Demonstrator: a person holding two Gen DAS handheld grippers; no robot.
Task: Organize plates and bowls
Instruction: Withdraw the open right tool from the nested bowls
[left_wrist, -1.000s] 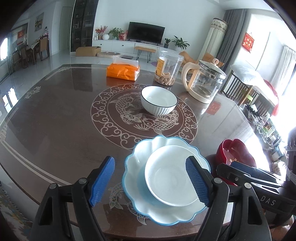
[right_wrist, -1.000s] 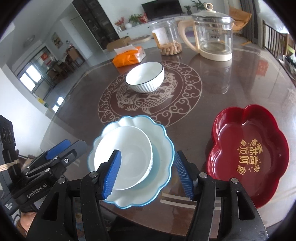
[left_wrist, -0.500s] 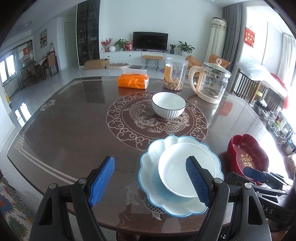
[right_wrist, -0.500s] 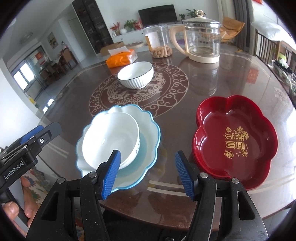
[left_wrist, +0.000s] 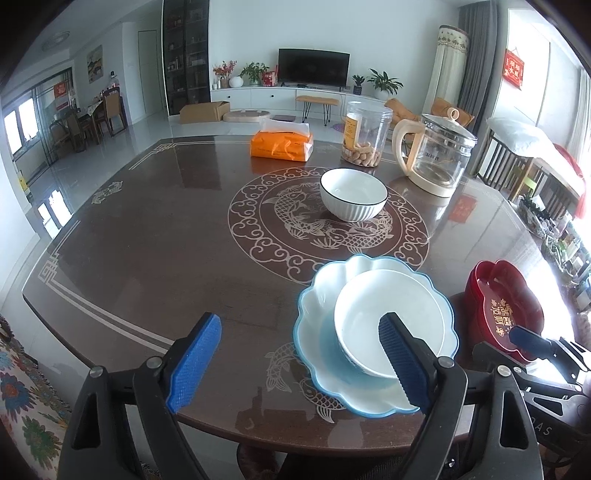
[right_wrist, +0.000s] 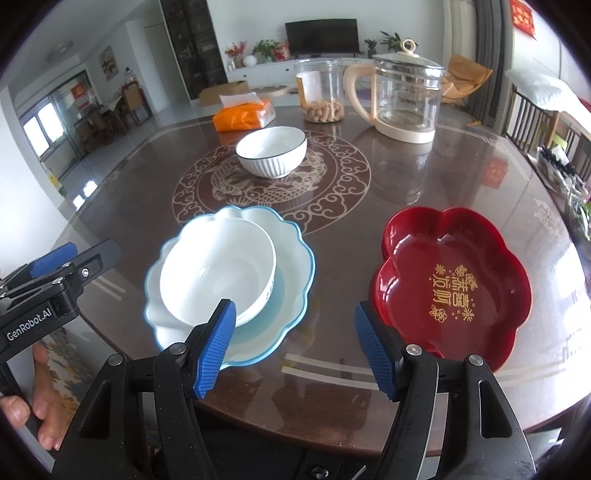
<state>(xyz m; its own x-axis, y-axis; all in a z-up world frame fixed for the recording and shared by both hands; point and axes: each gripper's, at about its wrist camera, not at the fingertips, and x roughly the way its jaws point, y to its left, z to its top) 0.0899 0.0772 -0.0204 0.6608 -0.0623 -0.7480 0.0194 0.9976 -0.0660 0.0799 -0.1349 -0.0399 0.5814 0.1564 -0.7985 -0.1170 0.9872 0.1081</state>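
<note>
A plain white bowl (left_wrist: 391, 325) (right_wrist: 218, 277) sits in a blue-rimmed scalloped plate (left_wrist: 325, 291) (right_wrist: 291, 258) near the table's front edge. A ribbed white bowl with a dark rim (left_wrist: 353, 199) (right_wrist: 271, 151) stands on the table's centre medallion. A red flower-shaped dish (left_wrist: 502, 295) (right_wrist: 450, 280) lies to the right of the plate. My left gripper (left_wrist: 299, 358) is open and empty above the front edge, left of the plate. My right gripper (right_wrist: 295, 347) is open and empty, between the plate and the red dish.
An orange tissue pack (left_wrist: 282, 146) (right_wrist: 243, 116), a clear jar of snacks (left_wrist: 364, 134) (right_wrist: 323, 96) and a glass kettle (left_wrist: 436, 155) (right_wrist: 402, 99) stand along the far side of the brown table (left_wrist: 155, 236). A living room lies beyond.
Both grippers have pulled back and risen from the table, so the plate, bowls and red dish look smaller and farther. The objects have not moved. Both stay open.
</note>
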